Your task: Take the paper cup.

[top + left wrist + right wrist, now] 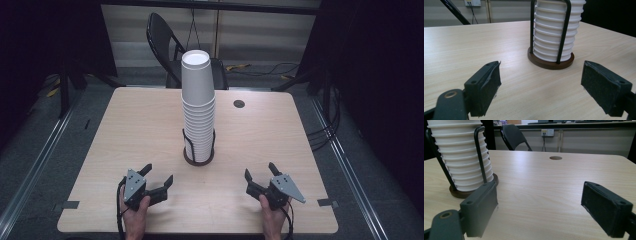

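1. high view: a tall stack of white paper cups stands upright in a holder with a round dark base and thin black wire uprights, near the middle of the table. the left gripper and the right gripper rest low near the table's front edge, one on each side of the stack and apart from it. both have their jaws spread wide and hold nothing. a small round hole sits in the tabletop beyond the stack, and a dark chair stands behind the table.

2. left gripper view: the jaws stand wide apart with bare tabletop between them. the cup stack and its base lie ahead and a little to the right, with a black wire upright running up the cups' side. the step in hand looks like a reach for the cups. to do it well, this gripper would likely steady the lower stack or the base, keeping its pads clear of the wire.

3. right gripper view: the jaws are again spread and empty, with the stack ahead to the left. the top cup sits well above the uprights, so it is the sensible one to take. rise to its rim level, close gently so the thin wall does not crush, then lift straight up so the cups below do not tilt.
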{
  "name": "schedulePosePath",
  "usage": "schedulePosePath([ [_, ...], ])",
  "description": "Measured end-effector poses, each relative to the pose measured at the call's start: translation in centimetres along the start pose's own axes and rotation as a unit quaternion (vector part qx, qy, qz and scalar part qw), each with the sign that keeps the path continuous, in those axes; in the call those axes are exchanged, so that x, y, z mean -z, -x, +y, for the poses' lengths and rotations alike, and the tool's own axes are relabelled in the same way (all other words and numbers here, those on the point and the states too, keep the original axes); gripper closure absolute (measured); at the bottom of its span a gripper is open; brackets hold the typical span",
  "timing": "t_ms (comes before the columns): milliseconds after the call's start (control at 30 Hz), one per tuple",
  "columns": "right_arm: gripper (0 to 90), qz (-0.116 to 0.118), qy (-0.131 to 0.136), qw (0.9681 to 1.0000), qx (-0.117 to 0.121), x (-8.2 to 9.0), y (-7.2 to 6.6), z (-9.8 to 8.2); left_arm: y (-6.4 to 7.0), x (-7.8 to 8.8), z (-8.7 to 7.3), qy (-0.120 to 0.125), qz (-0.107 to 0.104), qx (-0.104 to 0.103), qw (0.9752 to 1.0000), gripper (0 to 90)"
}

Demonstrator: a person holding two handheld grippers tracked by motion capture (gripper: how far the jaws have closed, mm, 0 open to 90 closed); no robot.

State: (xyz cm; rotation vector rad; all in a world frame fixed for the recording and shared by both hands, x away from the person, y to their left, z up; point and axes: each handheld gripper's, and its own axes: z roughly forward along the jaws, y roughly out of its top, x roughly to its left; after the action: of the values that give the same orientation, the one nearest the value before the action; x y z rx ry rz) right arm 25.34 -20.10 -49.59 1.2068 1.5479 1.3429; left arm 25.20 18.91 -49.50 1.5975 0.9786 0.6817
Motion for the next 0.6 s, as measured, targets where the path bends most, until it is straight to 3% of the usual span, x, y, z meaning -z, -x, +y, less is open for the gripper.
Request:
schedulePosePath([
  [300,13.2,0.002,-0.001,1.0000,-0.004,0.0,0.1,0.0,0.2,-0.1,0.7,-0.005,-0.018,0.006,0.9998,15.8],
  [600,13.2,0.001,-0.005,1.0000,-0.004,-0.1,0.1,0.0,0.5,-0.1,2.6,-0.005,-0.044,0.003,0.9990,15.7],
])
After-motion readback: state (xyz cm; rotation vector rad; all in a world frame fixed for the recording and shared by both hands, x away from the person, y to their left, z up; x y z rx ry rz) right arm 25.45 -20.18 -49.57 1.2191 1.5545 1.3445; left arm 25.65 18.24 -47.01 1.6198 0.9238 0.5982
